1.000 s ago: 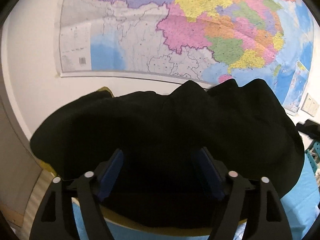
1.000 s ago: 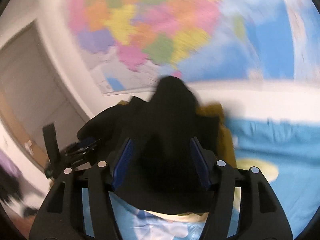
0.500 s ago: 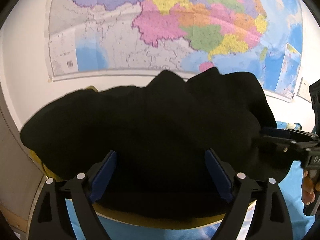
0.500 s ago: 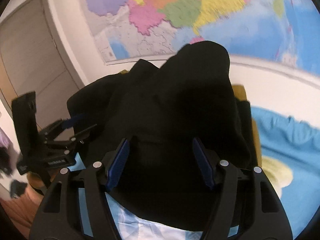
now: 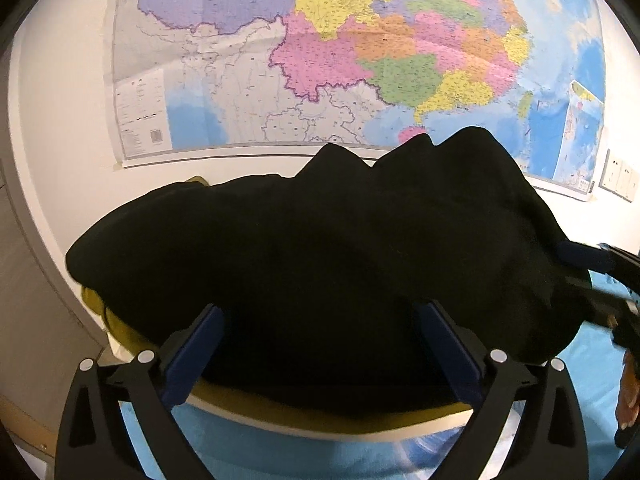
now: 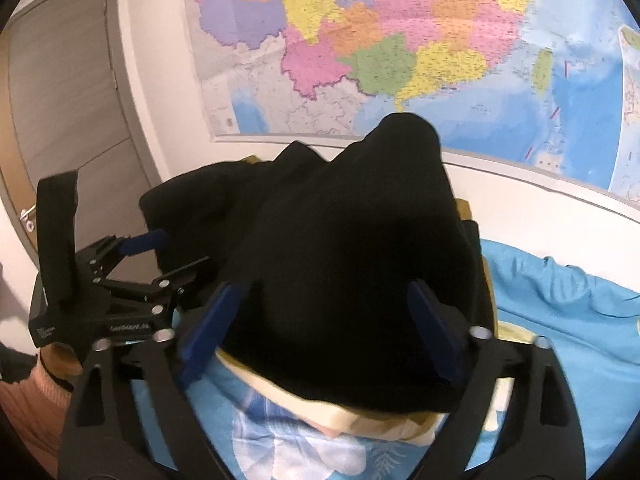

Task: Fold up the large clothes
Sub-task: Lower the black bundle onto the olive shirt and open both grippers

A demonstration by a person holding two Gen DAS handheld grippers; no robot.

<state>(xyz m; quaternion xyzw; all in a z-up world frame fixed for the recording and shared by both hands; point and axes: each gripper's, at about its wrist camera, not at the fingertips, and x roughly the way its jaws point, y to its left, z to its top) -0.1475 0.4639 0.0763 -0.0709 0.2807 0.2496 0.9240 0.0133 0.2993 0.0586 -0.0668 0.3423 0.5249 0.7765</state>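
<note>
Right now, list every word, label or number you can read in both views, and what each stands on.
None reads for certain.
Wall map: place names and legend too small.
Left gripper, fingers opening with the black garment between them: white lettering on its body, blurred.

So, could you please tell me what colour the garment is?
Plain black garment, clearest in the left wrist view.

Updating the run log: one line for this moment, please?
left gripper: opening, over black garment | right gripper: opening, same garment | garment: heaped, unfolded
</note>
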